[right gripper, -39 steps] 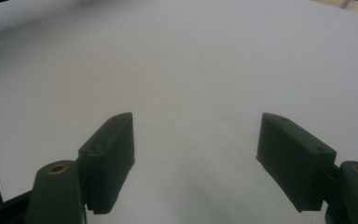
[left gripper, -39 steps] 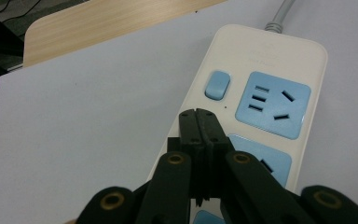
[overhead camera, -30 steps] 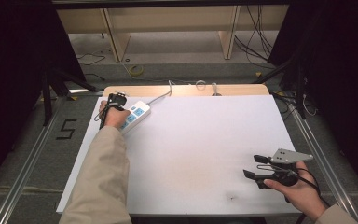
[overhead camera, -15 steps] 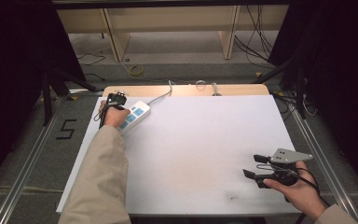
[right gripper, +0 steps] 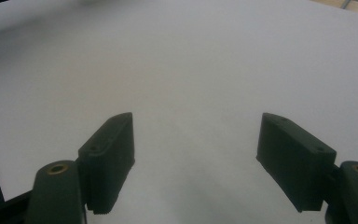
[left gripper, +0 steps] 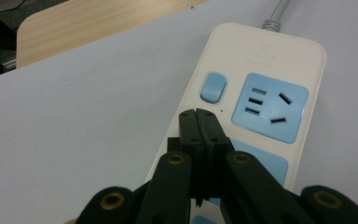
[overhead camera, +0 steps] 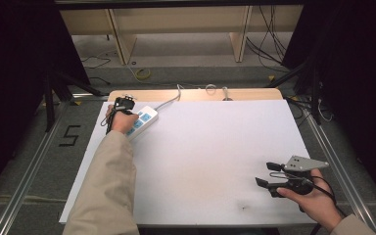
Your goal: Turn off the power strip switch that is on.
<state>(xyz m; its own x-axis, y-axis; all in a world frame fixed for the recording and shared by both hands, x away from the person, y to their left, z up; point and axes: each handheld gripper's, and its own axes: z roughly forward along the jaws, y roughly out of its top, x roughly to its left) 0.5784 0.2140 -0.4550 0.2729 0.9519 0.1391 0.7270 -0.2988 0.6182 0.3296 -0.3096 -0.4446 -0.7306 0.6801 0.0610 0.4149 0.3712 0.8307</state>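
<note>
Currently, the left gripper [overhead camera: 123, 103] sits at roughly 10 o'clock on the white table top [overhead camera: 215, 156], over the white power strip [overhead camera: 142, 121]. In the left gripper view, its 2 black jaws are pressed fully together with nothing between them. The closed tips [left gripper: 199, 122] lie over the strip's upper face, just below the blue rocker switch [left gripper: 213, 87] and beside the blue socket panel [left gripper: 270, 106], which carries 5 slots. Whether the tips touch the casing cannot be told. The strip's grey cable [overhead camera: 169, 100] leaves its far end toward 12 o'clock, running to the wooden edge strip [overhead camera: 196, 94] of the table. The person's left hand [overhead camera: 122, 120] wraps the gripper body, with a beige sleeve [overhead camera: 108, 191] reaching back to 6 o'clock.

The right gripper [overhead camera: 269, 174] rests at roughly 4 o'clock, well apart from the power strip, held by the right hand [overhead camera: 313, 198]. Its jaws stand wide apart and hold nothing. In the right gripper view, bare white surface [right gripper: 191, 70] shows between the 2 pads [right gripper: 112, 154]. A grey three-cornered plate [overhead camera: 304, 163] tops this gripper. A small dark mark [overhead camera: 243, 207] lies on the table near 5 o'clock.
</note>
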